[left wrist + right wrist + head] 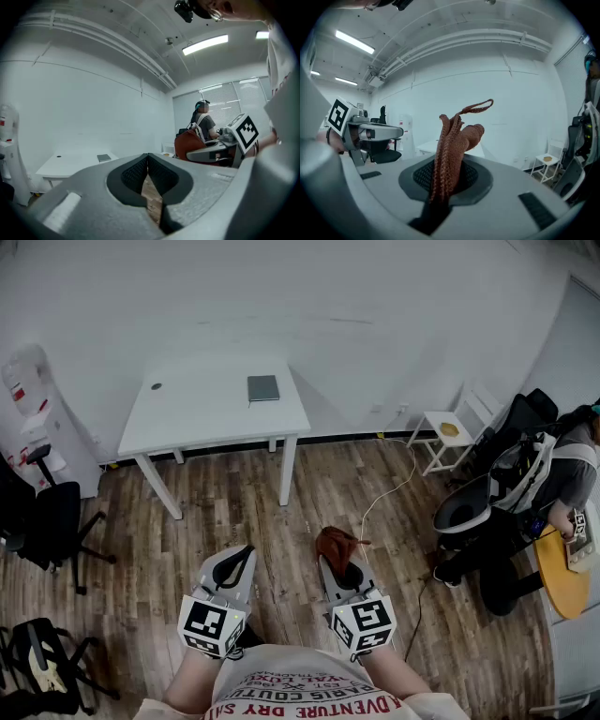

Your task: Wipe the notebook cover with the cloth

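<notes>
A dark grey notebook (pixel 263 388) lies on the white table (pixel 202 413) across the room, near its right end; it also shows small in the left gripper view as the notebook (pixel 103 157). My right gripper (pixel 337 568) is shut on a rust-brown knitted cloth (pixel 337 544), which stands up bunched between the jaws as the cloth (pixel 452 150) in the right gripper view. My left gripper (pixel 240 557) is held beside it, jaws shut with nothing between them. Both grippers hang over the wooden floor, well short of the table.
A black office chair (pixel 52 521) and a water dispenser (pixel 33 413) stand at the left. A seated person (pixel 562 488) at a round yellow table (pixel 561 573) is at the right, near a small white stool (pixel 447 435). A cable (pixel 389 493) runs over the floor.
</notes>
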`<control>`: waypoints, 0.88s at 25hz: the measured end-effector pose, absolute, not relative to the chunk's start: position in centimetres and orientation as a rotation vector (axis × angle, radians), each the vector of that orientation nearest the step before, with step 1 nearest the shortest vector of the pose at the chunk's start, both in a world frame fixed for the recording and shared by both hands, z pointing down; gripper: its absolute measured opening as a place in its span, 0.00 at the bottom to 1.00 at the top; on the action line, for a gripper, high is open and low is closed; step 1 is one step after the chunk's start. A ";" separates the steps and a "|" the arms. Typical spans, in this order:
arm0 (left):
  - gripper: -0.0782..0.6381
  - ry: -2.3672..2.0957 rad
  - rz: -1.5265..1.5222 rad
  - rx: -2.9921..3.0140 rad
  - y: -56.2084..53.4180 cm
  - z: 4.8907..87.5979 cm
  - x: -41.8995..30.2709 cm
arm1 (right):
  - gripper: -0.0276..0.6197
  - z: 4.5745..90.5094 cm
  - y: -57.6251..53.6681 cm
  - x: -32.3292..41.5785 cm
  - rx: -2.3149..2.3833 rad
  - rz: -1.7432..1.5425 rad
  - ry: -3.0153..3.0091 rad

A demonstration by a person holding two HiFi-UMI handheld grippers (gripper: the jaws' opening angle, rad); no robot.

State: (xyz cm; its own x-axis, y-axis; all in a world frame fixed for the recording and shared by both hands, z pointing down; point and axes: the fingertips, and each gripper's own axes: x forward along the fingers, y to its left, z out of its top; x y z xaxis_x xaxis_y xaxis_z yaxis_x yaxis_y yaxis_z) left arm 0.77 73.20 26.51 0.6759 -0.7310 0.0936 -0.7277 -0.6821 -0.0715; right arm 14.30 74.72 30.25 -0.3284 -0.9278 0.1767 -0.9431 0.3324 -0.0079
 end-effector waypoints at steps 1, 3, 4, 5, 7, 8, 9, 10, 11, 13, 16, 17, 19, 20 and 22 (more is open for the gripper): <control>0.12 1.240 -0.179 -2.853 73.1 26.5 0.8 | 0.14 30.2 74.7 14.3 1.733 0.164 -2.445; 0.12 1.240 -0.182 -2.857 73.0 26.5 0.7 | 0.14 30.1 74.5 14.4 1.736 0.165 -2.441; 0.12 1.241 -0.184 -2.858 72.9 26.6 0.7 | 0.14 30.1 74.4 14.4 1.735 0.168 -2.439; 0.12 1.241 -0.185 -2.860 72.8 26.6 0.7 | 0.14 30.2 74.3 14.4 1.733 0.173 -2.437; 0.12 1.242 -0.186 -2.866 72.7 26.8 0.6 | 0.14 30.6 74.3 14.3 1.728 0.184 -2.430; 0.12 1.243 -0.188 -2.870 72.6 26.9 0.6 | 0.14 30.7 74.4 14.2 1.727 0.192 -2.426; 0.12 1.246 -0.191 -2.874 72.6 27.0 0.5 | 0.14 30.9 74.4 14.2 1.729 0.202 -2.423; 0.12 1.248 -0.195 -2.878 72.6 27.1 0.4 | 0.14 31.0 74.3 14.2 1.732 0.215 -2.423; 0.12 1.249 -0.200 -2.881 72.5 27.3 0.3 | 0.14 31.1 74.3 14.1 1.738 0.230 -2.426; 0.12 1.251 -0.210 -2.888 72.4 27.6 0.0 | 0.14 31.3 74.1 13.9 1.746 0.264 -2.440; 0.12 1.255 -0.228 -2.900 71.7 28.1 -0.5 | 0.15 31.8 73.4 13.5 1.745 0.300 -2.441; 0.12 1.257 -0.233 -2.905 71.3 28.3 -0.6 | 0.15 32.0 73.0 13.4 1.744 0.308 -2.436; 0.12 1.260 -0.243 -2.914 70.2 28.7 -1.1 | 0.15 32.5 71.9 13.0 1.740 0.328 -2.425; 0.12 1.262 -0.247 -2.918 69.5 28.9 -1.4 | 0.15 32.8 71.3 12.7 1.739 0.339 -2.417; 0.12 1.262 -0.250 -2.929 67.9 29.2 -2.1 | 0.15 33.3 69.8 12.2 1.740 0.360 -2.398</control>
